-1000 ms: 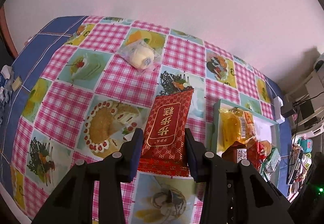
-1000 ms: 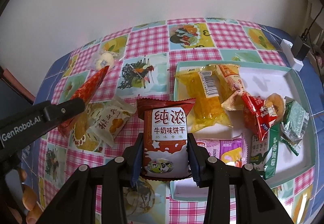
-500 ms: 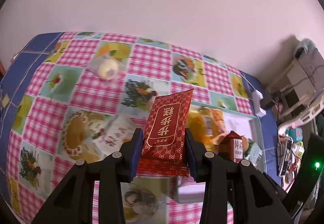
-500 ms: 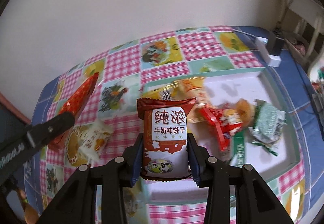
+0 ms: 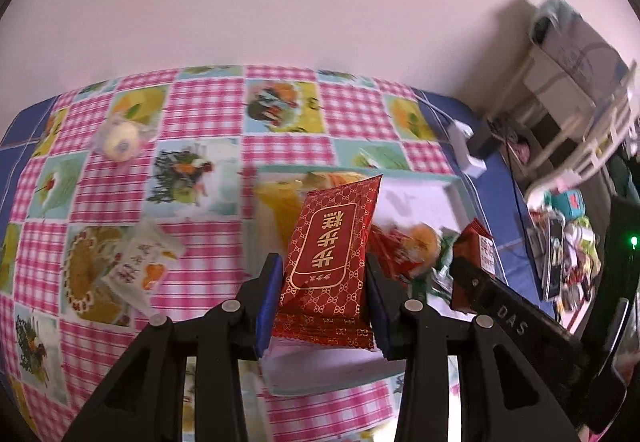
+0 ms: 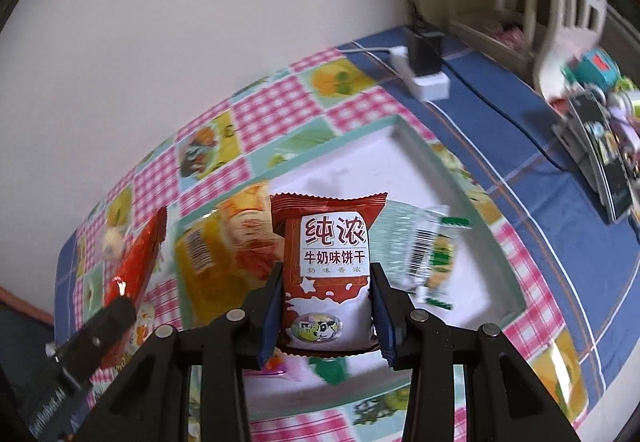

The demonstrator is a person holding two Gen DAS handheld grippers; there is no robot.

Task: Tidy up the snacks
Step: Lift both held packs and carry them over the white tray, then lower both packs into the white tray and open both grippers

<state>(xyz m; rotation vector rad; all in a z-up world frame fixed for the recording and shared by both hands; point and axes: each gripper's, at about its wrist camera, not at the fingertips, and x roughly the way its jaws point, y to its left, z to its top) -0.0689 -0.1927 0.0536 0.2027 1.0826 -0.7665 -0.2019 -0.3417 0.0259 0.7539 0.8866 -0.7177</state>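
Counter (image 5: 208, 162) w/ pink-check picture cloth, blue cloth at its edges, pale wall behind. White tray (image 6: 416, 146) w/ teal rim sits on it, holding several snacks: yellow pack (image 6: 200, 254), orange pack (image 6: 248, 226), green-white pack (image 6: 424, 242), others blurred. Left gripper (image 5: 322, 296): fingers clamped on a red pack (image 5: 332, 242) w/ gold lettering, held upright above the tray's near left part. Right gripper (image 6: 326, 308): fingers clamped on a brown biscuit pack (image 6: 330, 270) w/ white label and cow picture, upright over the tray's middle. In the right view the left gripper and its red pack show at lower left, over the tray's left edge; in the left view the right gripper shows at right. Still on the cloth, left of the tray: white pack (image 5: 140, 262) w/ orange print, near; round pale bun (image 5: 120, 138) in clear wrap, farther back. White power strip (image 6: 424, 78) w/ black plug lies on the blue cloth past the tray. Clutter at far right, blurred.
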